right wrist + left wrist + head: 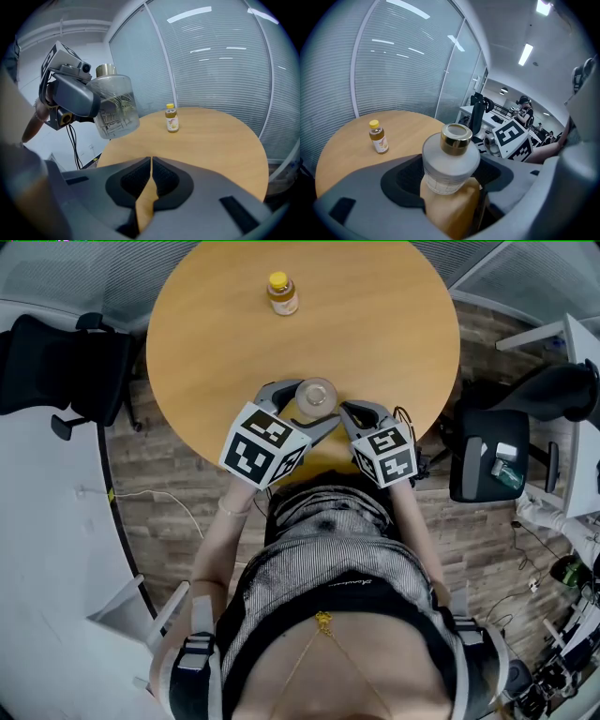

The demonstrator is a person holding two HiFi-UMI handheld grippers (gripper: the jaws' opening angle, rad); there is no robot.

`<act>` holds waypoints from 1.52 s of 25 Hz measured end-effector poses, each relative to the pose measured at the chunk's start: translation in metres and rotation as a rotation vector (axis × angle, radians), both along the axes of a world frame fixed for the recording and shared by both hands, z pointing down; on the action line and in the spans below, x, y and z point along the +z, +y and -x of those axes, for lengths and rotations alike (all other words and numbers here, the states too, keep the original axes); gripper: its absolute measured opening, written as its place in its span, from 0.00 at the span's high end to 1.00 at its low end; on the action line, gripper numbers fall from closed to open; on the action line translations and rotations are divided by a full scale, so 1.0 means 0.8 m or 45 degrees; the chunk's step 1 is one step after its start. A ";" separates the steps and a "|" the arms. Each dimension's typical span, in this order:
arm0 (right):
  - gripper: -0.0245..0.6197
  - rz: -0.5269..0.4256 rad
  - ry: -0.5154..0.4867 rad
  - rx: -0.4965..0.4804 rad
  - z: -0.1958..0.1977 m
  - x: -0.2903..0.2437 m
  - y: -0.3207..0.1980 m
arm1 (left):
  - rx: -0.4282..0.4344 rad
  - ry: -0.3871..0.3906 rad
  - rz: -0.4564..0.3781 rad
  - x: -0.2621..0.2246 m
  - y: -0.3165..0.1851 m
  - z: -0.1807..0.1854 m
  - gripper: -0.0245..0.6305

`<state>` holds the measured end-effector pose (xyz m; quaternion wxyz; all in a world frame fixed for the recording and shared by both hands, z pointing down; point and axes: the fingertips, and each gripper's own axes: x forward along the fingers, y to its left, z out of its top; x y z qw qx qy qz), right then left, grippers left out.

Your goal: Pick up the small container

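Note:
A frosted glass jar (pixel 315 397) with a gold cap is clamped between the jaws of my left gripper (pixel 309 414), at the near edge of the round wooden table (pixel 375 324). In the left gripper view the jar (pixel 451 161) fills the space between the jaws, upright. The right gripper view shows the jar (pixel 115 110) held in the air above the table's edge. My right gripper (pixel 351 414) sits just right of it; its jaws (pixel 151 164) are shut with nothing between them. A small yellow-capped bottle (pixel 282 293) stands at the far side of the table.
A black office chair (pixel 56 371) stands left of the table. A black seat (pixel 487 465) with small items on it is at the right. Glass walls with blinds (pixel 225 61) ring the far side. Cables lie on the wooden floor.

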<state>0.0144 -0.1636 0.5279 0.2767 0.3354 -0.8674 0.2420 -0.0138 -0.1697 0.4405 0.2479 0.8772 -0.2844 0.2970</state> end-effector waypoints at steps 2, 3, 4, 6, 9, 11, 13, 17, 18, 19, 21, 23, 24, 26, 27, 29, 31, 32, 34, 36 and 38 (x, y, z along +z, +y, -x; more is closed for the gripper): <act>0.92 0.001 0.001 -0.003 -0.001 0.001 0.001 | 0.003 0.005 0.000 0.000 0.002 -0.002 0.45; 0.92 0.001 0.002 -0.004 -0.002 0.002 0.001 | 0.004 0.006 -0.001 -0.001 0.003 -0.003 0.45; 0.92 0.002 0.004 -0.005 -0.003 0.003 0.002 | 0.006 0.007 -0.002 -0.002 0.003 -0.004 0.45; 0.92 0.003 0.006 -0.008 -0.003 0.003 0.002 | 0.011 0.009 -0.006 -0.005 0.005 -0.006 0.45; 0.92 0.009 0.009 -0.016 -0.001 0.003 0.003 | 0.021 0.002 -0.018 -0.011 0.006 -0.004 0.45; 0.92 0.010 0.012 -0.023 0.001 0.003 0.004 | 0.025 -0.004 -0.028 -0.014 0.005 -0.004 0.45; 0.92 0.009 0.015 -0.030 0.002 0.003 0.005 | 0.025 -0.003 -0.033 -0.017 0.005 -0.003 0.45; 0.92 0.013 0.016 -0.031 0.005 0.002 0.005 | 0.025 0.003 -0.036 -0.021 0.005 0.000 0.45; 0.92 0.014 0.016 -0.030 0.005 0.002 0.005 | 0.026 0.004 -0.036 -0.022 0.005 0.000 0.45; 0.92 0.015 0.016 -0.029 0.005 0.002 0.005 | 0.027 0.004 -0.036 -0.022 0.005 0.000 0.45; 0.92 0.016 0.014 -0.028 0.004 0.003 0.005 | 0.030 0.001 -0.038 -0.023 0.005 0.000 0.45; 0.92 0.018 0.014 -0.029 0.004 0.003 0.005 | 0.032 -0.002 -0.040 -0.023 0.004 0.000 0.45; 0.92 0.020 0.013 -0.030 0.004 0.003 0.006 | 0.033 -0.004 -0.040 -0.023 0.004 0.001 0.45; 0.92 0.023 0.012 -0.033 0.005 0.003 0.006 | 0.034 -0.006 -0.040 -0.023 0.005 0.001 0.45; 0.92 0.024 0.010 -0.034 0.005 0.003 0.006 | 0.035 -0.005 -0.040 -0.023 0.005 0.001 0.45; 0.92 0.025 0.009 -0.034 0.005 0.003 0.006 | 0.036 -0.003 -0.039 -0.024 0.004 0.000 0.45; 0.92 0.026 0.007 -0.032 0.004 0.003 0.006 | 0.038 -0.002 -0.039 -0.024 0.004 0.000 0.45; 0.92 0.026 0.006 -0.031 0.004 0.003 0.006 | 0.039 -0.001 -0.038 -0.024 0.004 0.000 0.45; 0.92 0.027 0.004 -0.030 0.003 0.004 0.006 | 0.040 -0.001 -0.037 -0.023 0.005 -0.001 0.45; 0.92 0.027 0.001 -0.031 0.002 0.004 0.006 | 0.040 -0.001 -0.036 -0.023 0.005 -0.003 0.45; 0.92 0.028 0.000 -0.032 0.001 0.004 0.006 | 0.041 -0.001 -0.035 -0.022 0.005 -0.004 0.45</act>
